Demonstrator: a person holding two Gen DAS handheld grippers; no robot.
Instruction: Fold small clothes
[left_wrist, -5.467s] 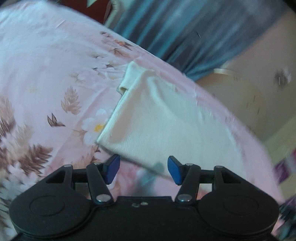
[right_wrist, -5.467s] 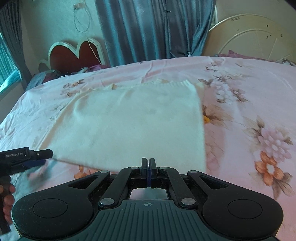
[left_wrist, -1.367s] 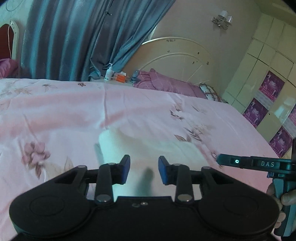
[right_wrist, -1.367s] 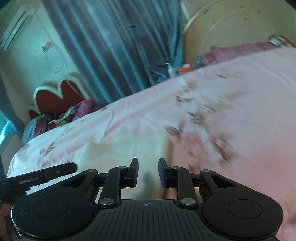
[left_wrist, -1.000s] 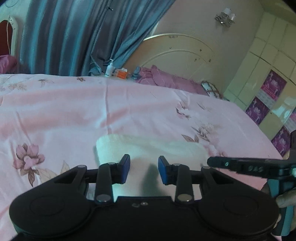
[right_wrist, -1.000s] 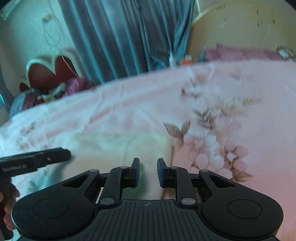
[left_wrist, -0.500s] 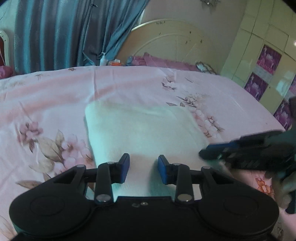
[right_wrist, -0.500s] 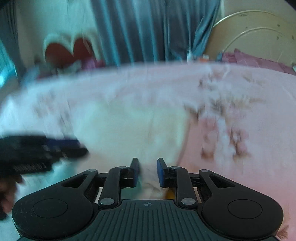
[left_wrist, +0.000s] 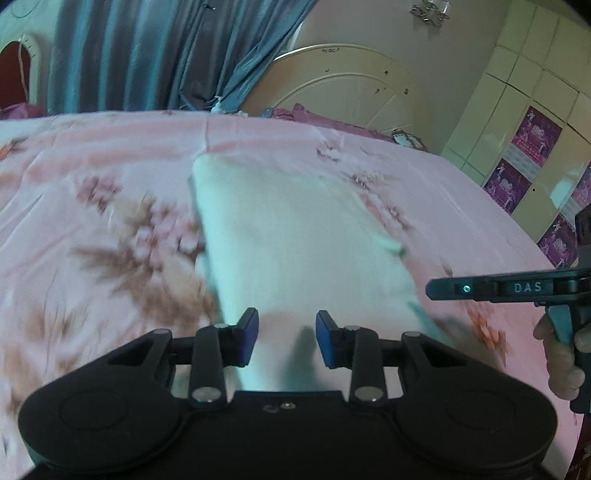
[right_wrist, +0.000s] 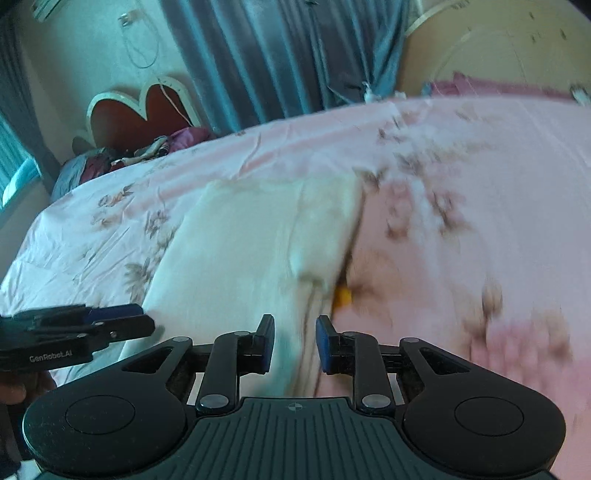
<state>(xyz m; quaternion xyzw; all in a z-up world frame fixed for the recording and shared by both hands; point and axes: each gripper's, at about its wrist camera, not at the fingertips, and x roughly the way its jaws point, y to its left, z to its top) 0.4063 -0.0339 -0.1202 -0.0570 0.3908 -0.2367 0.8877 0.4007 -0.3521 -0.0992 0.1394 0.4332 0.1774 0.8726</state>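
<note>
Where lettering can be read, "DAS" is printed on the right claw (left_wrist: 436, 290) and "GenRobot.AI" on the left claw (right_wrist: 147, 325). Each is carried by a hand (left_wrist: 565, 354) and points down at the bed (left_wrist: 110, 155). The left claw's jaws stand apart, pinching nothing; the right claw's jaws are opening, empty. The folded cream garment (left_wrist: 291, 236) lies flat on the pink floral sheet below both. Blue curtains (left_wrist: 147, 55) hang behind.

Filled most of both frames: pink floral bedsheet (left_wrist: 110, 177). Hung across the top: blue curtains (left_wrist: 147, 55). Stood upper right: cream arched headboard (left_wrist: 343, 96). Lined the right edge: cupboard doors with purple posters (left_wrist: 535, 133). Showed upper left: red heart-shaped headboard (right_wrist: 147, 114).
</note>
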